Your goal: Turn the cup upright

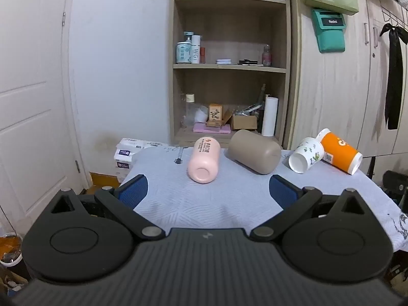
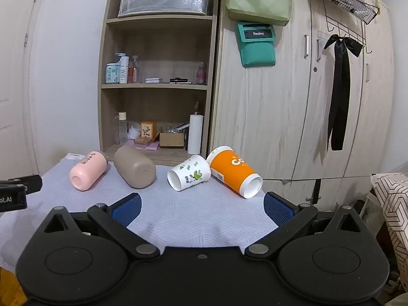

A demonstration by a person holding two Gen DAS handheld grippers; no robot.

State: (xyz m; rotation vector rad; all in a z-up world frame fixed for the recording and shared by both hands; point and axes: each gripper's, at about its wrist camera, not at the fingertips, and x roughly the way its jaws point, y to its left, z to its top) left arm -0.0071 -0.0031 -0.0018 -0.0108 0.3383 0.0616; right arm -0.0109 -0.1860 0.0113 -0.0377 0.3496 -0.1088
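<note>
You see "Redmi" on the teal pouch (image 2: 256, 44) hanging on the wardrobe, "WIS" down the white bottle (image 2: 123, 70) on the shelf, and "ot.AI" on the black device (image 2: 11, 199) at your left edge.

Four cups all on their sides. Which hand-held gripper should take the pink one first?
Left. The pink cup lies nearly centred ahead of the open left hand-held gripper, base toward it. From the right hand-held gripper, it sits far left, beyond the tan cup.

Four cups on their sides on my table (image 2: 204, 216), left to right: bottle-shaped cup (image 2: 88, 170), wide tumbler (image 2: 134, 167), leaf-print paper cup (image 2: 189, 173) touching lettered paper cup (image 2: 234, 171). Shelf unit (image 2: 158, 76) behind.
</note>
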